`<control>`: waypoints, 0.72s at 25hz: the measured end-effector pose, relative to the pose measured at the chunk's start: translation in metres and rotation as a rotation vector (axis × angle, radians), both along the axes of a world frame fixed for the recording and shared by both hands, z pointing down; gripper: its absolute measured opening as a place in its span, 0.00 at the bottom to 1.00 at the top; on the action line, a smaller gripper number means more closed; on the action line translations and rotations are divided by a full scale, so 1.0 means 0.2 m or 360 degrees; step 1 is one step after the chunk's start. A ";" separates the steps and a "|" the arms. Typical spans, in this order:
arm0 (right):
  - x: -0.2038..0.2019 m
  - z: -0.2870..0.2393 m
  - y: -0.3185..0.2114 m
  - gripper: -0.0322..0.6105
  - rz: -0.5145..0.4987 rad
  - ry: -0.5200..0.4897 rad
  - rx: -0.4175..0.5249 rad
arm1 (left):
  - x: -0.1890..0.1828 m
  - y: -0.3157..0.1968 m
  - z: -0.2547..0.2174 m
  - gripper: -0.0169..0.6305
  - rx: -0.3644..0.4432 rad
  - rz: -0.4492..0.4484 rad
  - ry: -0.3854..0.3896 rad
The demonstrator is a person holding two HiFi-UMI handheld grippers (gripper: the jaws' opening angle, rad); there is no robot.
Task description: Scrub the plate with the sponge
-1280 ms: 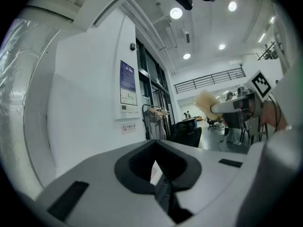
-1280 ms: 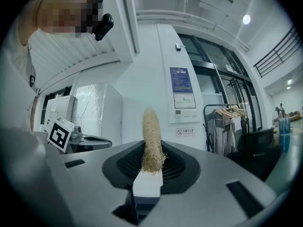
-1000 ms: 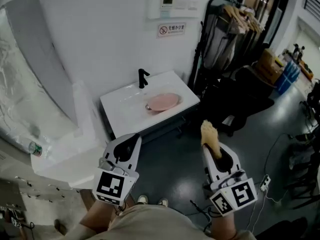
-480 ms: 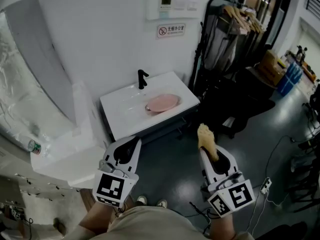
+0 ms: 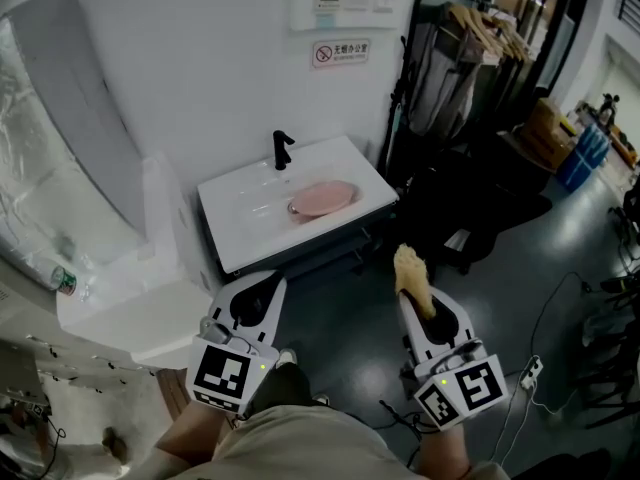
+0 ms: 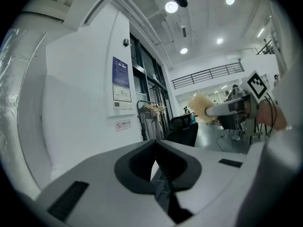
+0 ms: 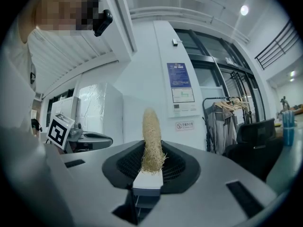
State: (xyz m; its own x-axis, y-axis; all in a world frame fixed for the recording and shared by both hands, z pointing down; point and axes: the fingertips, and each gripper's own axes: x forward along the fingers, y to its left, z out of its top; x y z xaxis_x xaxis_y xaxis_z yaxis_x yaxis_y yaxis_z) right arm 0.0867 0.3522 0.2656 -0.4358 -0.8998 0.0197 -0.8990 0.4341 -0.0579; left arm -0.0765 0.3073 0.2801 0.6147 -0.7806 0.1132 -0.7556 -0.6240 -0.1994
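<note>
A pink plate (image 5: 322, 197) lies in the white sink (image 5: 250, 230) below the black tap (image 5: 281, 149), a good way ahead of both grippers. My right gripper (image 5: 412, 286) is shut on a tan loofah sponge (image 5: 410, 273), which sticks up out of the jaws (image 7: 152, 141) and also shows as a sponge (image 6: 204, 108) in the left gripper view. My left gripper (image 5: 256, 290) is shut with nothing between its jaws (image 6: 156, 167). Both are held low over the dark floor, short of the sink's front edge.
A white plastic-wrapped cabinet (image 5: 120, 298) stands left of the sink. A black rack with hanging clothes (image 5: 465, 58) and a black chair (image 5: 470, 203) stand to the right. Cables (image 5: 545, 358) lie on the floor at right.
The view has shifted a little closer to the sink. The right gripper with the sponge has drifted slightly left and forward; the left gripper is nearly where it was.
</note>
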 end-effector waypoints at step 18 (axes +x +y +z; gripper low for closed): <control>-0.03 0.12 -0.70 0.18 -0.0040 0.0073 -0.0076 | -0.05 -0.70 0.10 0.04 -0.0039 -0.0037 0.0003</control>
